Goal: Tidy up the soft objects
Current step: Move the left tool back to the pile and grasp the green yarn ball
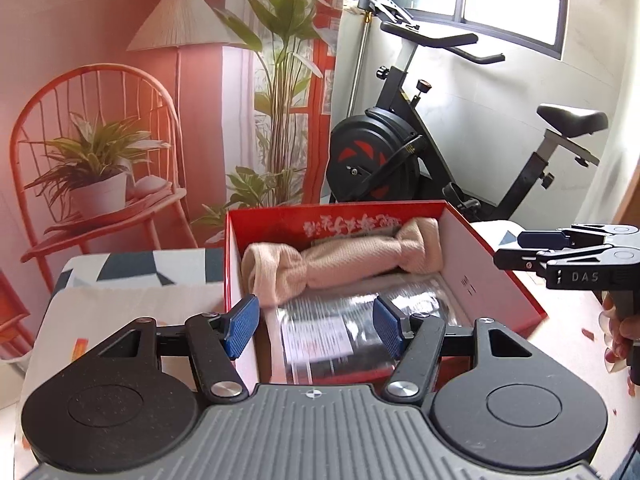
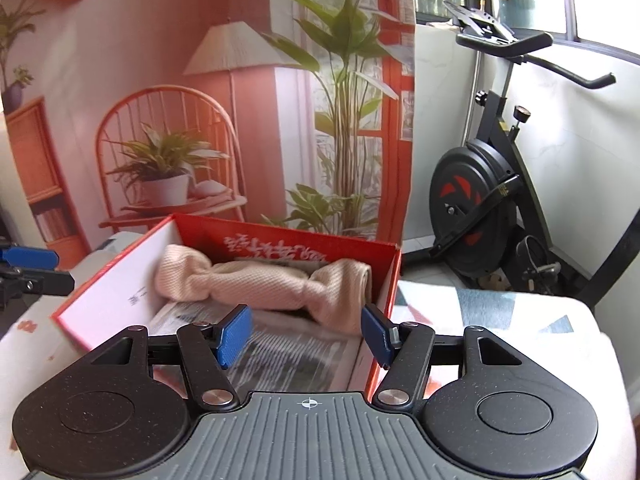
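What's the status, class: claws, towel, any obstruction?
Left claw open, empty. Right claw open, empty. Rolled beige towel lying in red box, on wrapped packet. Nothing in the way.

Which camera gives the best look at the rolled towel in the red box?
The left wrist view: the towel shows whole along the far wall of the box. In the right wrist view the right tongs cover part of its near edge, and it is slightly blurred.

The rolled towel (image 1: 340,266) is showing a ribbed, matt beige knit. The box (image 1: 488,276) is looking like smooth red-and-white cardboard, holding a glossy plastic-wrapped packet (image 1: 332,332). The left gripper (image 1: 316,326) is wearing textured blue pads (image 1: 242,326) on matt black plastic.
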Demonstrator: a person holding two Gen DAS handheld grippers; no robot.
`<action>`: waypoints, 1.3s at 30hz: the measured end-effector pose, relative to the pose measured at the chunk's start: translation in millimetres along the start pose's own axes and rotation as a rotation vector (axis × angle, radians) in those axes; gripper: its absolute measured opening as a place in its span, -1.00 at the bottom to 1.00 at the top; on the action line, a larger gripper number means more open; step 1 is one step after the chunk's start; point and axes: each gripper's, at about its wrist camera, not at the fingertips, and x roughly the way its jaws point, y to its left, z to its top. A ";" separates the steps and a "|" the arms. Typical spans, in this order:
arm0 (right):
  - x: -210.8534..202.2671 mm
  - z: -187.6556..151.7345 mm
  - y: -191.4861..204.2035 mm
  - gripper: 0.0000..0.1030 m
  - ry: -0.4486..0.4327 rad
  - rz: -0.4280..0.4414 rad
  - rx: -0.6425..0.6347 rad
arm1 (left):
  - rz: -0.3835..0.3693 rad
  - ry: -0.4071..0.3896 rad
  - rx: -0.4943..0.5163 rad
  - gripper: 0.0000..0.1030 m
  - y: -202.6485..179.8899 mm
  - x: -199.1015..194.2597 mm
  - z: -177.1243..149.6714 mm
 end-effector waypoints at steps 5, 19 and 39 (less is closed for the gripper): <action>-29.3 -24.7 6.1 0.11 -0.031 0.013 0.040 | -0.011 0.009 -0.032 0.27 -5.0 -18.3 -30.9; -70.7 -119.4 40.7 0.11 0.023 0.021 0.075 | -0.042 0.114 -0.081 0.27 -16.4 -36.6 -109.7; -79.9 -183.2 67.3 0.11 0.116 0.104 0.118 | -0.073 0.221 -0.135 0.27 -33.0 -29.2 -165.8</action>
